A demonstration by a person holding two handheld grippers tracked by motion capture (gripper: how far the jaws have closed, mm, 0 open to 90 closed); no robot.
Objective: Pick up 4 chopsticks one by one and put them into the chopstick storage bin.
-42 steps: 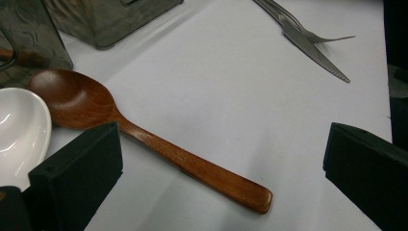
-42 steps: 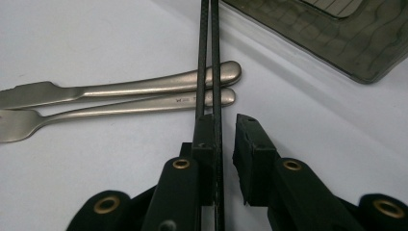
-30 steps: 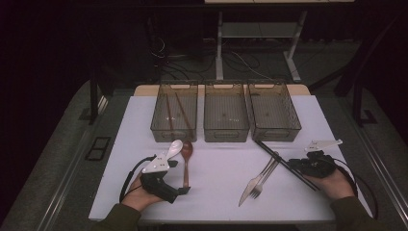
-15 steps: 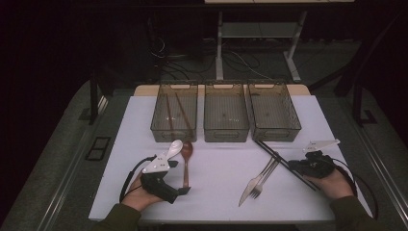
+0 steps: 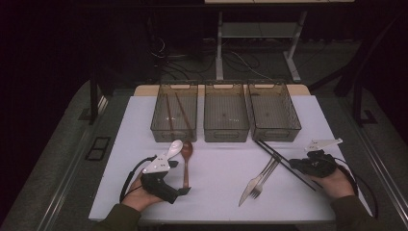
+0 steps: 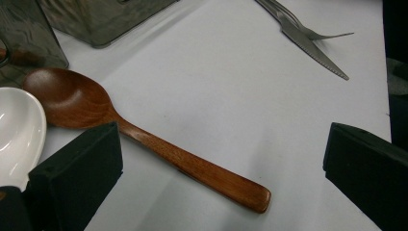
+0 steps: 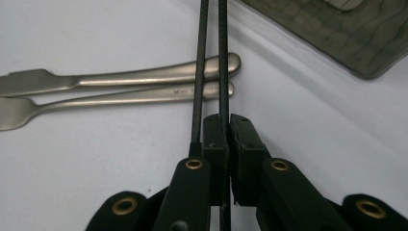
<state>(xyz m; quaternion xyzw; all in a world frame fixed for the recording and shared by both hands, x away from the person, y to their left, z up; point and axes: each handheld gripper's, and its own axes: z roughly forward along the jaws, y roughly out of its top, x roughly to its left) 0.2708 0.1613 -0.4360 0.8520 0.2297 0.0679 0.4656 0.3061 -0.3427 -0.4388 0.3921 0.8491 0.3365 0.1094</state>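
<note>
Pinching two black chopsticks (image 7: pixel 211 57) tight, the right gripper (image 7: pixel 226 130) has a knife (image 7: pixel 120 77) and fork (image 7: pixel 115 101) lying just past its tips. Seen up close, the left gripper (image 6: pixel 221 163) is spread wide over a wooden spoon (image 6: pixel 144 144), with a white spoon (image 6: pixel 17 130) beside one jaw.

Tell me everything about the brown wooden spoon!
The wooden spoon is one reddish-brown piece that looks like smooth polished wood, with a round bowl and a long flat handle ending in a blunt tip. It lies flat on the white table, bowl facing up and pointing toward the left bin. A white spoon sits right beside its bowl; I can't tell if they touch. The open left tool has the handle between its jaws, not gripping it.
</note>
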